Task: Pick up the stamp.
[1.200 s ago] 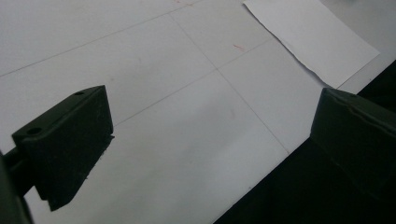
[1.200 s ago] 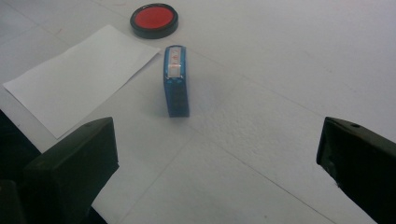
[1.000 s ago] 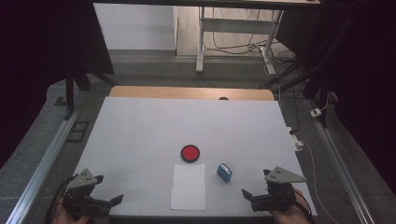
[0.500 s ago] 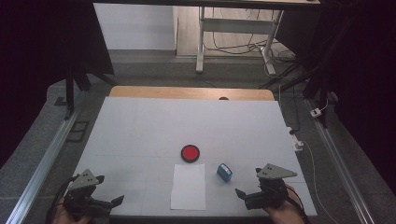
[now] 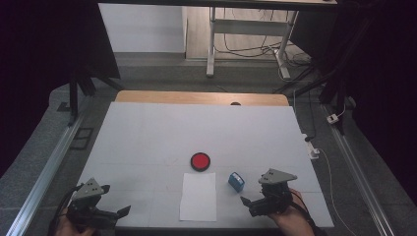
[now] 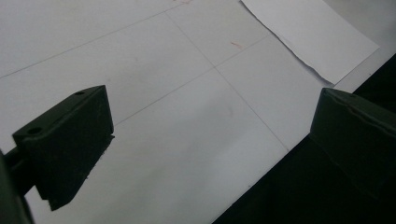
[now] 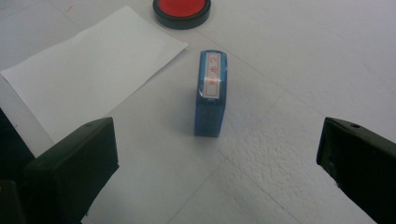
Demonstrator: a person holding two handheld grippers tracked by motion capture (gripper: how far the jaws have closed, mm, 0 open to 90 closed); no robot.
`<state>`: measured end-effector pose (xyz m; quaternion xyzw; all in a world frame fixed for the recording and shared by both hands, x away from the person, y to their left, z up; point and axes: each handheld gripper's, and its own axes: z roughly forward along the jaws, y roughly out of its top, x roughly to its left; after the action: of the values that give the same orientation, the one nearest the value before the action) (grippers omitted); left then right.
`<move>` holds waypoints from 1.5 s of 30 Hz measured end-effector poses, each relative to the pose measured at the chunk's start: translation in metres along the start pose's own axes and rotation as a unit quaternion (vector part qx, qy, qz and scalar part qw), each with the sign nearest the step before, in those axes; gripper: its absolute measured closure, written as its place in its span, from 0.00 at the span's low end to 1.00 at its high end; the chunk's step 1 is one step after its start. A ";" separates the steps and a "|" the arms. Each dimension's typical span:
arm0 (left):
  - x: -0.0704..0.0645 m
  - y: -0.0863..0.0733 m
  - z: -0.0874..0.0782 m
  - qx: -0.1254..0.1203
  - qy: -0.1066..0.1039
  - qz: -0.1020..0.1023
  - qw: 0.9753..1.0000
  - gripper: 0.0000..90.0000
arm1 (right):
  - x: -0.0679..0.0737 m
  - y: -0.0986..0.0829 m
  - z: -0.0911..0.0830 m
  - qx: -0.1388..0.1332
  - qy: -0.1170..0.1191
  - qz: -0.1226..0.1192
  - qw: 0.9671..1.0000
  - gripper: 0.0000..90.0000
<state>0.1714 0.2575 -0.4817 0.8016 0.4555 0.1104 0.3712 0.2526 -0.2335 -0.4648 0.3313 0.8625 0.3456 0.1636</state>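
Observation:
A small blue stamp [image 5: 236, 181] lies on the white table top [image 5: 147, 137], just right of a white paper sheet [image 5: 198, 195]. A round red ink pad [image 5: 200, 161] sits beyond the sheet. My right gripper [image 5: 249, 206] is open near the front edge, a short way right of and nearer than the stamp. In the right gripper view the stamp [image 7: 211, 93] lies ahead between the wide-apart jaws of the right gripper [image 7: 218, 125], untouched, with the paper [image 7: 88, 70] to its left and the ink pad [image 7: 182, 9] farther off. My left gripper [image 5: 120, 212] is open at the front left, holding nothing.
The left gripper view looks over bare table [image 6: 163, 116] toward the paper's corner [image 6: 308, 32], with the table's front edge [image 6: 280, 154] running close under the right jaw. A wooden strip [image 5: 201, 97] borders the far side. Metal rails [image 5: 49, 167] flank the table.
My right gripper has shifted left toward the blue stamp. The left gripper has stayed where it was.

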 end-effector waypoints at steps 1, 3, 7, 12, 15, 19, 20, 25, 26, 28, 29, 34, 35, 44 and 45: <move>0.000 0.000 0.000 0.000 0.000 0.000 1.000 0.00 | 0.000 0.001 0.001 -0.001 0.002 0.000 1.000 0.00; 0.000 0.000 0.000 0.000 0.000 0.000 1.000 0.00 | 0.001 0.002 0.003 0.001 0.004 -0.001 1.000 0.00; 0.000 0.000 0.000 0.001 -0.001 0.000 1.000 0.00 | 0.000 0.005 0.009 0.003 0.004 -0.004 1.000 0.00; 0.000 0.000 0.000 0.002 -0.001 -0.001 1.000 0.00 | 0.001 0.010 0.017 0.010 0.007 -0.009 1.000 0.00; 0.000 0.000 0.000 0.002 -0.002 -0.001 1.000 0.00 | 0.001 0.012 0.022 0.013 0.007 -0.012 1.000 0.00; 0.000 0.000 0.000 0.002 -0.001 0.000 1.000 0.00 | 0.000 0.016 0.030 0.022 0.006 -0.013 1.000 0.00; 0.000 0.000 0.000 0.002 0.000 0.000 1.000 0.00 | 0.000 0.016 0.032 0.023 0.007 -0.011 1.000 0.00; 0.000 0.000 0.000 0.002 -0.001 0.000 1.000 0.00 | -0.002 0.020 0.041 0.031 0.004 -0.001 1.000 0.00; 0.000 0.000 0.000 0.003 -0.001 0.001 1.000 0.00 | -0.002 0.021 0.043 0.033 0.002 0.002 0.999 0.00; 0.000 0.000 0.000 0.002 0.000 0.002 1.000 0.00 | -0.003 0.023 0.047 0.036 0.002 0.002 0.999 0.00; 0.000 0.000 0.000 0.002 0.000 0.002 1.000 0.00 | -0.003 0.023 0.049 0.038 0.000 0.003 0.999 0.00; 0.000 0.000 0.001 0.002 0.000 0.003 1.000 0.00 | -0.004 0.027 0.056 0.049 -0.004 -0.001 0.999 0.10; 0.000 0.000 0.001 0.002 0.000 0.003 1.000 0.00 | -0.004 0.027 0.057 0.051 -0.004 -0.003 0.999 0.14; -0.001 0.000 0.001 0.005 0.001 0.007 1.000 0.00 | -0.005 0.032 0.059 0.062 0.010 0.001 0.998 0.50; -0.001 0.000 0.001 0.005 0.001 0.008 1.000 0.00 | -0.005 0.032 0.059 0.062 0.008 0.003 0.998 0.53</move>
<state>0.1714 0.2561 -0.4818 0.8068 0.4503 0.1120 0.3658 0.3009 -0.1907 -0.4841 0.3401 0.8827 0.2950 0.1346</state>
